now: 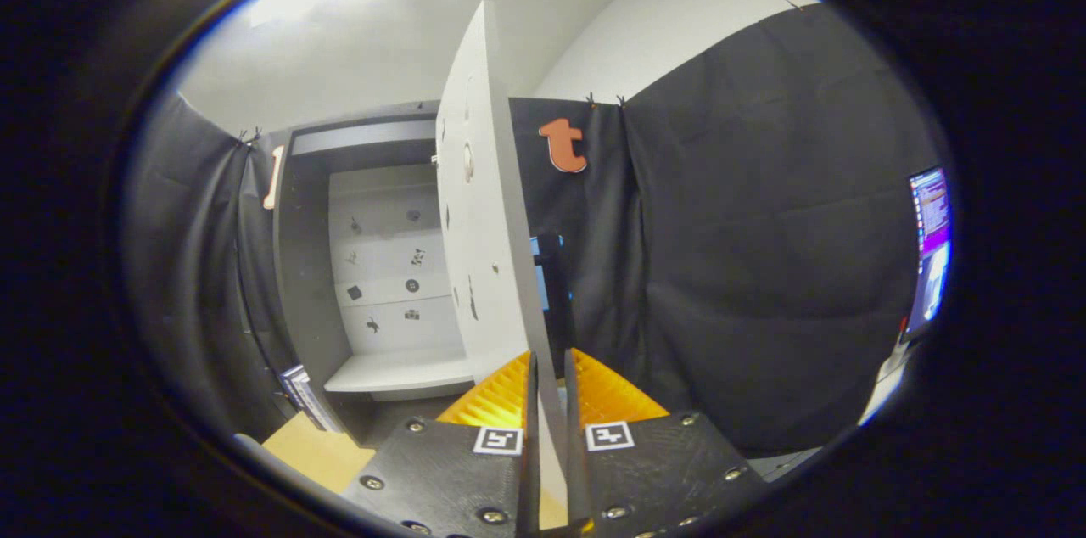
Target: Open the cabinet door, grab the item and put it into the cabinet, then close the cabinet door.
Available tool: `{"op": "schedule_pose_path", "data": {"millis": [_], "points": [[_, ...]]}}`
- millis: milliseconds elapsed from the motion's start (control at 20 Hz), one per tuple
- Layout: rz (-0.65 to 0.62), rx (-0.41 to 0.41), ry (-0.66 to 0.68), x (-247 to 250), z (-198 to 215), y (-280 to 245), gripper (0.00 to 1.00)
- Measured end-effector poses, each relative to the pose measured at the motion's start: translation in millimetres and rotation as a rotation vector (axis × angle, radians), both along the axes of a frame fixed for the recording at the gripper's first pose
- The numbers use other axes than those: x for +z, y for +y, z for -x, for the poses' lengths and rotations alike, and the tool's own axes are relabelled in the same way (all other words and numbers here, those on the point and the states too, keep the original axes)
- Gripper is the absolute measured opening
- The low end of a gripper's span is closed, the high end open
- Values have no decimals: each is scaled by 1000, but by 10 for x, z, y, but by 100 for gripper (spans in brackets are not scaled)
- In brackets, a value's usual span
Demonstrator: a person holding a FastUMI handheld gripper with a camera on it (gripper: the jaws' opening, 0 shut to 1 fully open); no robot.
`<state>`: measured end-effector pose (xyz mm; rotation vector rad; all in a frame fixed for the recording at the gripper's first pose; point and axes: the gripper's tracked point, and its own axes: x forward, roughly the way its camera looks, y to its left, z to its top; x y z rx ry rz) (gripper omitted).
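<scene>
A grey cabinet [305,266] stands ahead and to the left, its inside lit and showing a pale back panel with small dark marks and a white shelf [399,370]. Its white door [479,207] is swung wide open and stands edge-on to me, reaching down between my fingers. My gripper [550,377] is shut on the door's free edge, one finger on each face. The item for the cabinet I cannot make out.
Black cloth walls close in the booth on the left, behind and to the right. A wooden tabletop [314,449] lies low left, with a thin striped object [305,398] leaning by the cabinet base. A lit screen [929,249] glows far right.
</scene>
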<state>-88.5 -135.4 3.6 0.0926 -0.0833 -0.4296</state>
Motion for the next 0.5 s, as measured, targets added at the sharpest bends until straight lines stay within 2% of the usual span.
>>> {"op": "schedule_pose_path", "data": {"millis": [250,500], "points": [[41,5,28,-23,45,88,12],[77,89,45,-69,-9,336,13]]}}
